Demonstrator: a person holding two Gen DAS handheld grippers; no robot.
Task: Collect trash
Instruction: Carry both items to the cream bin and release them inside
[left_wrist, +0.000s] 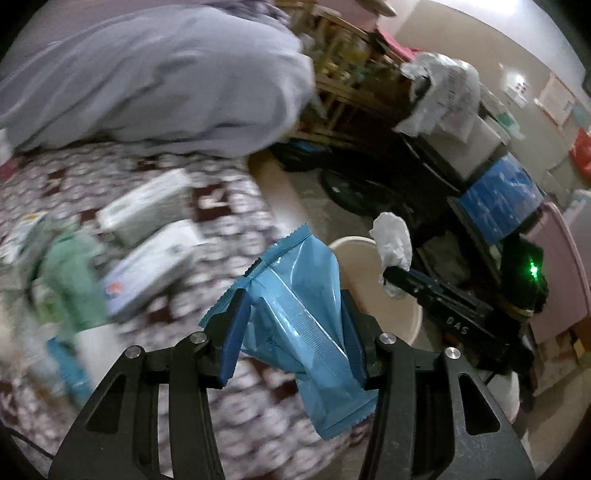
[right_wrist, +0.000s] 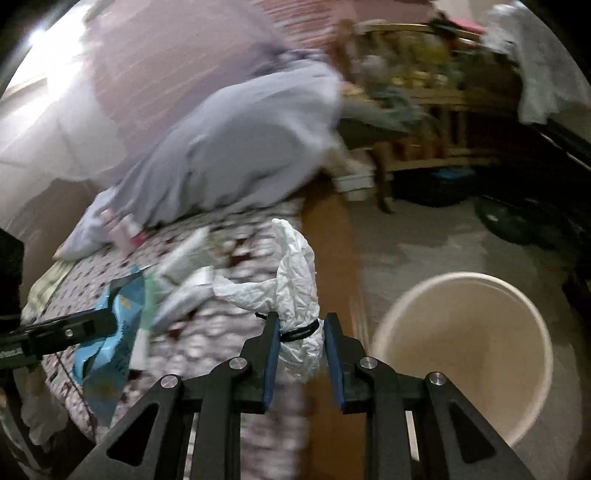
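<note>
left fingers (left_wrist: 291, 339) clamp blue wrapper (left_wrist: 295, 314); right fingers (right_wrist: 301, 354) clamp white tissue (right_wrist: 295, 288) near bucket (right_wrist: 517, 295)

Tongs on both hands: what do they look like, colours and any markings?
Both tongs, left and right, are black angular linkages with silver round pivot bolts and blue finger pads. The right one shows white lettering and a green light on its body.
</note>
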